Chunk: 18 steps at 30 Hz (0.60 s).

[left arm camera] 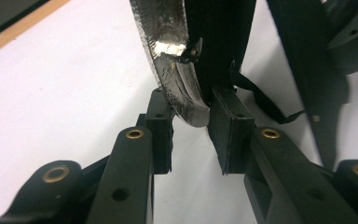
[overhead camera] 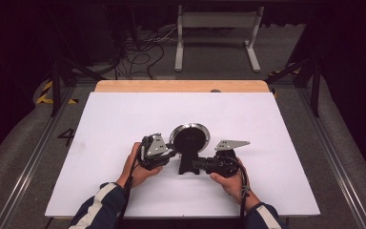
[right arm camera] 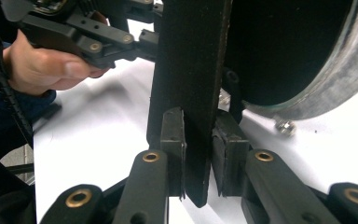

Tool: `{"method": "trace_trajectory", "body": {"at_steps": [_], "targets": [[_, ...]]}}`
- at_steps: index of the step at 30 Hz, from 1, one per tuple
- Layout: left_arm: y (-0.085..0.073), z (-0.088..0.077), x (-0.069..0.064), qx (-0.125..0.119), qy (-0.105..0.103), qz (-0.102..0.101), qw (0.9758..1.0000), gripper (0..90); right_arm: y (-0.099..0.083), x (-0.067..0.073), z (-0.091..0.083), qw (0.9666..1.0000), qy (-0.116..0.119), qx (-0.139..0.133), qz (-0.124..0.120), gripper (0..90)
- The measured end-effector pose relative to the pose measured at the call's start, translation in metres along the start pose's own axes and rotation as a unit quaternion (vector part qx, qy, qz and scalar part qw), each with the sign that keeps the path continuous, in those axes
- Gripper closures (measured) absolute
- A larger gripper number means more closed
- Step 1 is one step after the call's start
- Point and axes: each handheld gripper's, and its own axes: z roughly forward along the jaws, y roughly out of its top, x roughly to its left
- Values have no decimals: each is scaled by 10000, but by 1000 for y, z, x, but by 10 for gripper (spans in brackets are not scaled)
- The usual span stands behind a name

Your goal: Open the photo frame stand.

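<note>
Near the table's (overhead camera: 124, 109) front edge, mid-width, the round mirror (overhead camera: 188, 137) stands upright; your left hand-held gripper (left arm camera: 190, 125) clamps its rim, your right hand-held gripper (right arm camera: 199, 140) its stand (right arm camera: 191, 70).

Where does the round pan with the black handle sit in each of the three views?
High view: pan at table centre, between both hand-held grippers.
Left gripper view: its silvery rim at top centre, dipping between the jaws.
Right gripper view: pan body upper right; handle between the jaws.
Shared landmark: white table.
</note>
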Motion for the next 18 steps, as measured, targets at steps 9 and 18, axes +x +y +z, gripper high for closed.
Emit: {"method": "trace_trajectory", "body": {"at_steps": [9,18], "targets": [[-3,5,4,1,359,13,9994,733,-1,1,4,9999,21,101,-16,767],[-7,8,6,91,523,61,9986,741,-4,5,12,9993,56,345,-150,794]]}}
